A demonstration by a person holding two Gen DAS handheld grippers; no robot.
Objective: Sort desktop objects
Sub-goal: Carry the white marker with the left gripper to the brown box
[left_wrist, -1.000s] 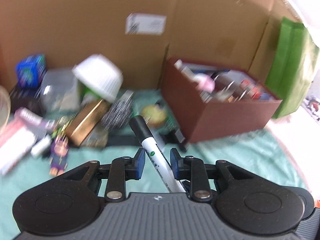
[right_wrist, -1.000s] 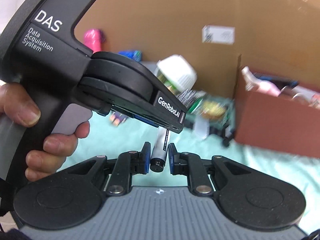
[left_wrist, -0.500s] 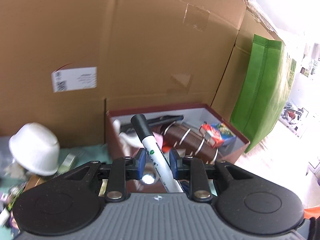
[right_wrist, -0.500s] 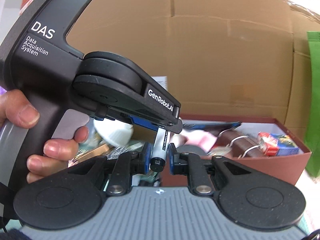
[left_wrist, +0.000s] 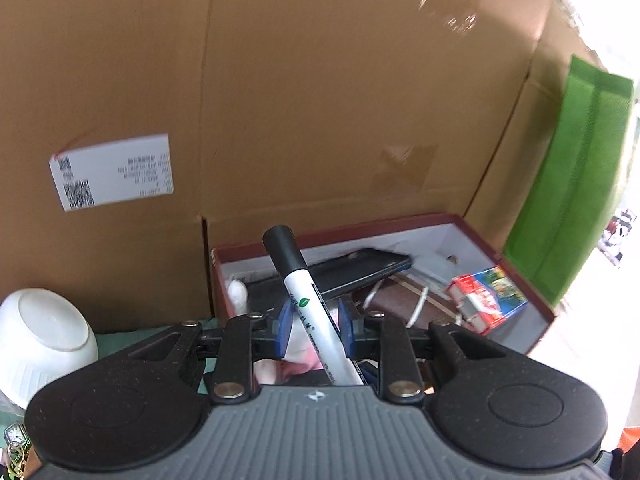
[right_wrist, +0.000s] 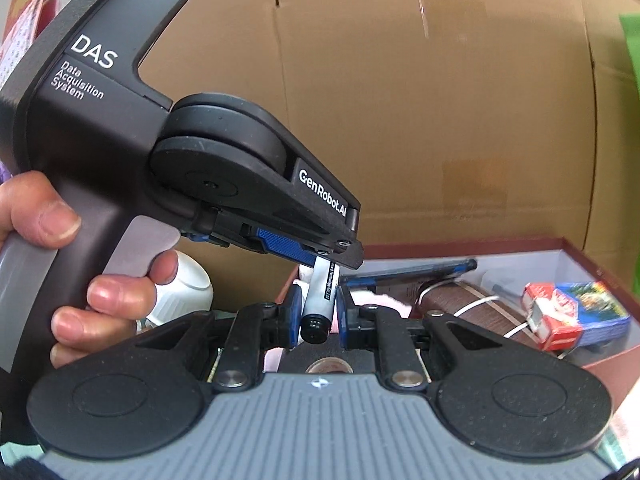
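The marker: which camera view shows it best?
The left wrist view. There the marker shows its black cap, white barrel and green leaf print, standing between the pads of the left gripper. The right wrist view shows only its lower barrel and black end, held in the right gripper; the left gripper hides the rest.

Smooth white plastic marker [left_wrist: 316, 320] with matt black cap, matt brown cardboard wall [left_wrist: 320, 100], glossy white ribbed bowl [left_wrist: 44, 336]

1. The marker's [left_wrist: 308, 308] lower end is hidden behind the left gripper's body
2. The white bowl [left_wrist: 44, 340] is cut off by the frame edge
3. The label's [left_wrist: 114, 172] print is blurred
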